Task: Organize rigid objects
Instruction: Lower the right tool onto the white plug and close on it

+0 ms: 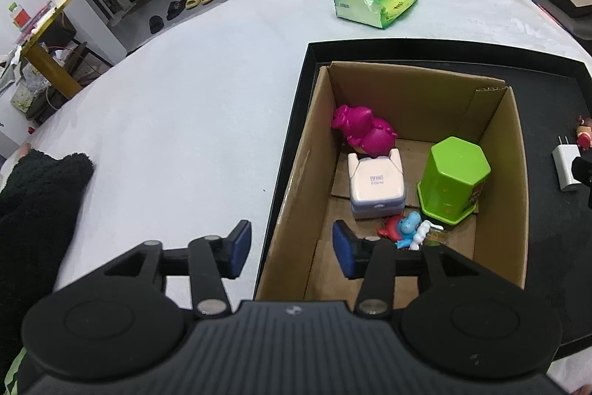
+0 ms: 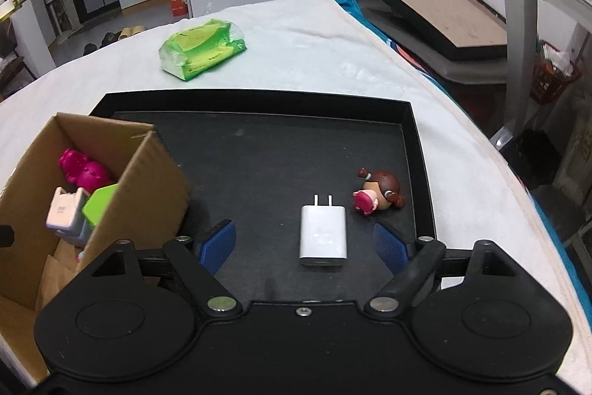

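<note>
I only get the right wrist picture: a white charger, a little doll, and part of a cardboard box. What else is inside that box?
Observer: Beside the magenta pig toy, the white case and the green hexagonal container, a small blue and red figurine lies at the near end of the cardboard box.
Operator: Where is the other gripper?
Observer: The left gripper hangs over the box's left wall, open and empty.
Operator: Anything to its left?
Observer: A dark fuzzy sleeve rests on the white cloth.
</note>
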`<state>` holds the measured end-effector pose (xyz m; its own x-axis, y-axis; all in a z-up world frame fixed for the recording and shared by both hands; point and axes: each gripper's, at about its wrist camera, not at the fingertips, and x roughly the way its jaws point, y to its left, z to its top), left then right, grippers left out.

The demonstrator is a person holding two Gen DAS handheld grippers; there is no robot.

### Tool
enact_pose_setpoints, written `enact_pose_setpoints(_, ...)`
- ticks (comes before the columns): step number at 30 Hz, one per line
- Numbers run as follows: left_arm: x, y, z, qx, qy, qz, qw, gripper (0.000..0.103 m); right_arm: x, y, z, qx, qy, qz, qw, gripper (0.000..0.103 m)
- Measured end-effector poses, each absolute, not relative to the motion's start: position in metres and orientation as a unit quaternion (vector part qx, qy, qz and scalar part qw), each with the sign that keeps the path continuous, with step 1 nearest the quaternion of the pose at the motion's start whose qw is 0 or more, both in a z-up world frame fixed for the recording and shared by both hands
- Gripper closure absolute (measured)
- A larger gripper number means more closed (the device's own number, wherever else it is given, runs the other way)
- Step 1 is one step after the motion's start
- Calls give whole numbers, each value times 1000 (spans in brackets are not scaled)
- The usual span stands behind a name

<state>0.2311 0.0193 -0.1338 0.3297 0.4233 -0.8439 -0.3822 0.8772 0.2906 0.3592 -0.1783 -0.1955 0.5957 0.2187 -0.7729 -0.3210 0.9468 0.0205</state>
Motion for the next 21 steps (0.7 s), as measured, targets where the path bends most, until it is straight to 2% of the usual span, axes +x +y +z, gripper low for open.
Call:
enact_pose_setpoints(11, 248, 5, -146, 41, 538, 259, 801, 52, 389, -185, -236, -42, 465, 142, 873, 23)
enact_pose_setpoints(12, 249, 5, -146, 42, 539, 261, 800, 51, 390, -185, -241, -43, 471, 141, 870, 27)
enact_pose_setpoints(15, 249, 4, -146, 42, 537, 261, 801, 51, 390, -185, -250, -54, 472, 135, 870, 65)
enact_pose_setpoints(21, 248, 7, -146, 35, 537, 259, 802, 51, 386, -193, -239, -32, 471, 142, 870, 67)
